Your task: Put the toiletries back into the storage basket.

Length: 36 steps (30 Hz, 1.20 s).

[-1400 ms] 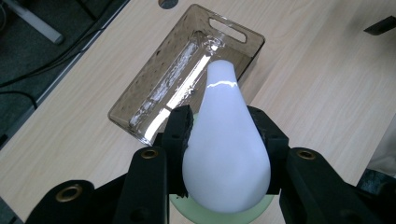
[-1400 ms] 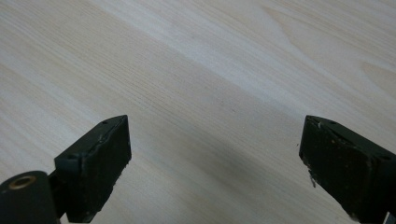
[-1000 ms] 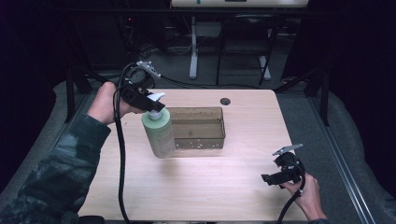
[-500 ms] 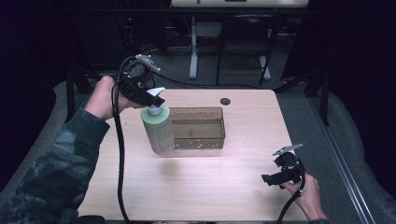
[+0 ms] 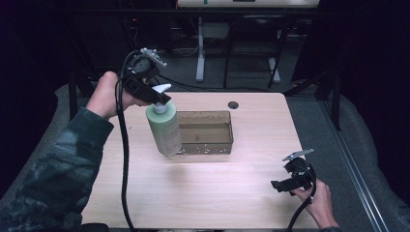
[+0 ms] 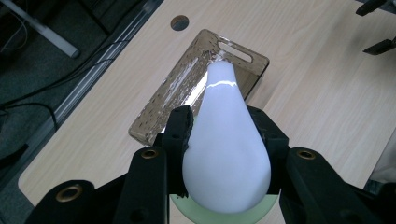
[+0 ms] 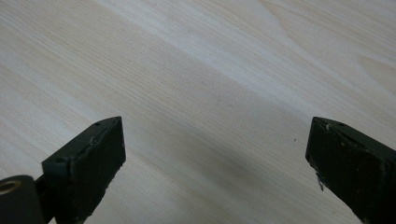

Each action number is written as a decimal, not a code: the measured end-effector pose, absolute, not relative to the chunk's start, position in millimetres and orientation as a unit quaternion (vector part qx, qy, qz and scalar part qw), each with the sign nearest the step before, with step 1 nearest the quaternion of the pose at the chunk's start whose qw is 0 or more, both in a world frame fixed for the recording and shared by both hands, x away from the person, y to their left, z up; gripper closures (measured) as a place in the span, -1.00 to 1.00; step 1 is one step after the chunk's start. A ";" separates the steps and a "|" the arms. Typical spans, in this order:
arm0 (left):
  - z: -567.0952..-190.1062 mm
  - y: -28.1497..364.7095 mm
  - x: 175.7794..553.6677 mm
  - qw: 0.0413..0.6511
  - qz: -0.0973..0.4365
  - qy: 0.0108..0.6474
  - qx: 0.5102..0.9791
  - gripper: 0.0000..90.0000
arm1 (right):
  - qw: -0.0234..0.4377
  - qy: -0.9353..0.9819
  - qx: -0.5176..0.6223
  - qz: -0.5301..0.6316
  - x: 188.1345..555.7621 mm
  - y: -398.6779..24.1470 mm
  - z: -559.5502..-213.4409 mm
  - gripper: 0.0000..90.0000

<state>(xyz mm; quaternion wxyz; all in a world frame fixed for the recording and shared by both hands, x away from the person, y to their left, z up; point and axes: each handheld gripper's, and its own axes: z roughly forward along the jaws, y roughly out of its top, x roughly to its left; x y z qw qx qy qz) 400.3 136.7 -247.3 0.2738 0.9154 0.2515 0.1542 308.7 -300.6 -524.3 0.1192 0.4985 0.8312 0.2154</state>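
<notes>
Nearest me, at the front right of the table, the right gripper rests low over bare wood with its jaws spread wide and nothing between them; over the last second they have been opening further, which reads to me as a hand standing by rather than joining in. The right gripper view shows matte black pads above pale, fine-grained board. Farther back on the left, the left gripper is clamped on the white pump head of a pale green bottle, and compared with a second ago the bottle hangs a little higher and nearer the tray, its base now off the table and tilted toward the tray's near left corner (a small shift, but in the right direction). I judge the work to be carrying the bottle into the tray, with the lift done and the lowering yet to come. The pump head is smooth, glossy, teardrop-shaped plastic; the bottle is a rounded, matte cylinder. Just beyond it lies the tray, a shallow rectangular bin of smoky brown see-through plastic with a slot handle, empty inside. Past that, a small dark round hole sits in the tabletop.
</notes>
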 end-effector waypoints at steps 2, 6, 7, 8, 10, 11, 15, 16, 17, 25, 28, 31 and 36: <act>-245.8 136.0 401.5 0.272 0.154 0.252 0.916 0.43 | 0.122 0.832 0.498 0.213 308.6 -301.1 -524.1 -0.91; -242.6 133.9 403.4 0.273 0.156 0.252 0.915 0.43 | 0.122 0.832 0.498 0.214 308.8 -301.8 -524.1 -0.91; -241.5 133.4 404.3 0.271 0.156 0.250 0.916 0.43 | 0.122 0.832 0.498 0.213 308.8 -301.8 -524.0 -0.91; -240.7 132.9 404.7 0.272 0.158 0.252 0.915 0.43 | 0.125 0.833 0.496 0.211 308.8 -302.0 -524.1 -0.91; -239.0 132.3 407.0 0.273 0.157 0.252 0.915 0.43 | 0.124 0.833 0.496 0.212 308.8 -301.9 -524.3 -0.91; -238.7 131.9 407.7 0.273 0.160 0.253 0.914 0.43 | 0.124 0.833 0.497 0.212 308.8 -301.9 -524.4 -0.91; -237.2 129.5 410.9 0.271 0.162 0.256 0.913 0.43 | 0.123 0.832 0.497 0.213 308.5 -301.7 -523.8 -0.91; -237.0 128.8 411.7 0.271 0.162 0.255 0.914 0.43 | 0.121 0.831 0.498 0.216 308.4 -301.4 -523.8 -0.91; -236.6 128.5 412.4 0.271 0.163 0.256 0.913 0.43 | 0.122 0.831 0.498 0.216 308.4 -301.5 -523.8 -0.91; -235.1 125.7 419.7 0.272 0.166 0.263 0.911 0.43 | 0.126 0.833 0.496 0.212 308.6 -301.7 -524.5 -0.91; -234.1 124.1 422.7 0.272 0.167 0.263 0.910 0.43 | 0.124 0.832 0.497 0.213 308.3 -301.6 -524.3 -0.90; -233.4 122.5 426.3 0.272 0.169 0.265 0.910 0.43 | 0.124 0.831 0.499 0.213 308.1 -302.1 -524.2 -0.90; -234.4 121.2 432.4 0.271 0.169 0.272 0.908 0.43 | 0.125 0.830 0.500 0.213 308.0 -302.6 -524.4 -0.90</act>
